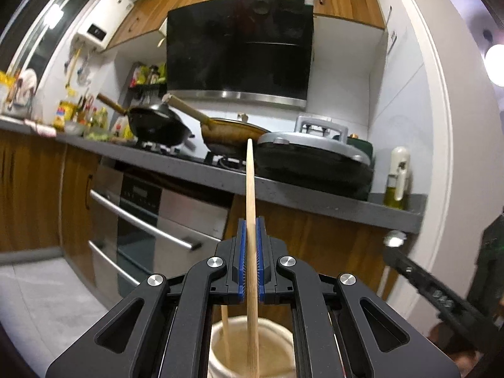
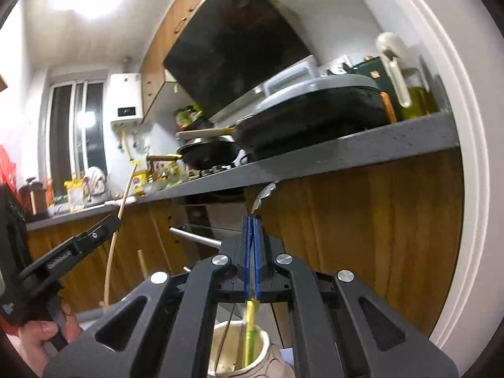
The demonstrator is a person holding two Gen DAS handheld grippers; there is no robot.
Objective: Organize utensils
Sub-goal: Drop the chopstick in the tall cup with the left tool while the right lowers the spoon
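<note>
Left claw (image 1: 251, 225) grips chopstick (image 1: 250, 182); right claw (image 2: 252, 225) probably spoon (image 2: 264, 196).

- My left gripper (image 1: 251, 220) sits over the cup (image 1: 220, 340), clamped on a chopstick (image 1: 250, 189) whose lower end dips into the cup.
- A second chopstick (image 1: 225, 330) stands in that cup, left of the one I hold.
- My right gripper (image 2: 252, 220) sits over a jar (image 2: 264, 343), pinched on a spoon (image 2: 263, 193); its handle end reaches down into the jar.
- Far behind, on the counter (image 1: 315, 195): a pan (image 1: 157, 126) at left, a wok (image 1: 233, 132) in the middle, a lidded pan (image 1: 312, 157) right of it, and an oil bottle (image 1: 397, 179) rightmost.
- The oven (image 1: 157, 220) sits below the counter, left of my left gripper.
</note>
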